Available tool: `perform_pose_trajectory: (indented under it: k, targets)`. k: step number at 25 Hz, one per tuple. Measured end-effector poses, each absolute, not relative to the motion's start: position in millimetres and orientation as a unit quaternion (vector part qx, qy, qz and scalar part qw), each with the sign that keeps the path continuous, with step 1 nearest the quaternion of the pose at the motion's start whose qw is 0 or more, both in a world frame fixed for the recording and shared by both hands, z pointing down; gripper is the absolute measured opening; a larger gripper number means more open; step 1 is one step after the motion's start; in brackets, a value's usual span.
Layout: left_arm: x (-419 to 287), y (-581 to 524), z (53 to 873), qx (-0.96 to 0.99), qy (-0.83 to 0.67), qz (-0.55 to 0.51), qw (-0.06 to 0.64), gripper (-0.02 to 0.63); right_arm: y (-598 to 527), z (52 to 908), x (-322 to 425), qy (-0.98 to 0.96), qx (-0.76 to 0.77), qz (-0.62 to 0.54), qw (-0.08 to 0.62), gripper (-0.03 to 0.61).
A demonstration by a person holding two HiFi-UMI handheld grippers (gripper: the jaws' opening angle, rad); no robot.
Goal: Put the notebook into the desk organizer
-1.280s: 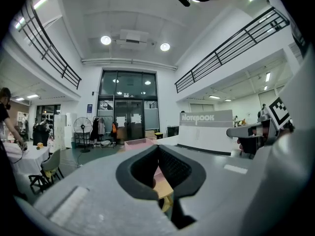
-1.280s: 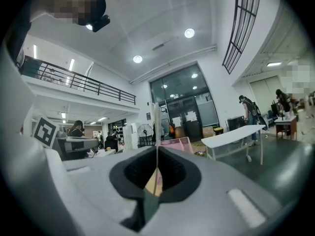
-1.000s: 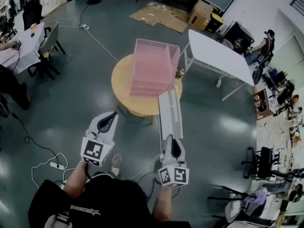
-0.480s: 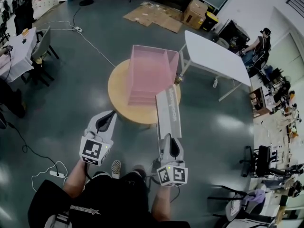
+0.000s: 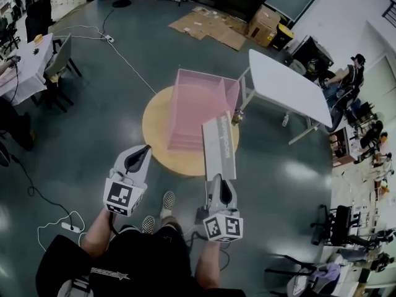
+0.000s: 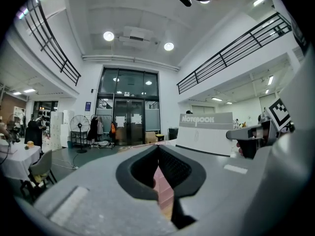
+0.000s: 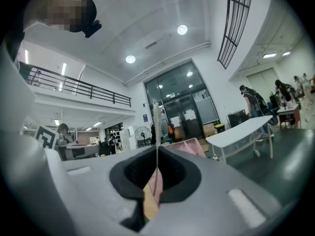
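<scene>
Right tongs (image 5: 218, 179) pinched the grey notebook (image 5: 219, 146) edge-on, near pink desk organizer (image 5: 197, 101) on round surface (image 5: 156, 132). Left tongs (image 5: 144, 148) were pressed together, empty.

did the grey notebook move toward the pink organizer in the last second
Yes. The grey notebook, clamped in the right gripper, has advanced toward the pink plastic desk organizer on the round wooden table, now overlapping its near right corner.
</scene>
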State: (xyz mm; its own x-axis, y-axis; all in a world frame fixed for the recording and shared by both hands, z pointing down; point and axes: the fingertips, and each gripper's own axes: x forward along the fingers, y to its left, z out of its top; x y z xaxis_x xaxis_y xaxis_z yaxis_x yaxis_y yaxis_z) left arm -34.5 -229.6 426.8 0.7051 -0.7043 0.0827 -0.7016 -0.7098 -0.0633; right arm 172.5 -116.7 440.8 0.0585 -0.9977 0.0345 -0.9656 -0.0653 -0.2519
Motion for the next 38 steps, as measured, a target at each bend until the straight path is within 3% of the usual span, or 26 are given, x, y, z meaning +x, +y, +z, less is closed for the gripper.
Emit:
perform_pose_trajectory:
  k: [20, 38]
  targets:
    - [0, -331, 493, -0.893, 0.436, -0.110, -0.027, 0.011, -268, 512, 207, 0.714, -0.663, -0.202, 0.097, 0.012]
    - [-7, -342, 523, -0.879, 0.452, -0.145, -0.048, 0.011, -305, 555, 215, 0.666, -0.669, -0.295, 0.145, 0.017]
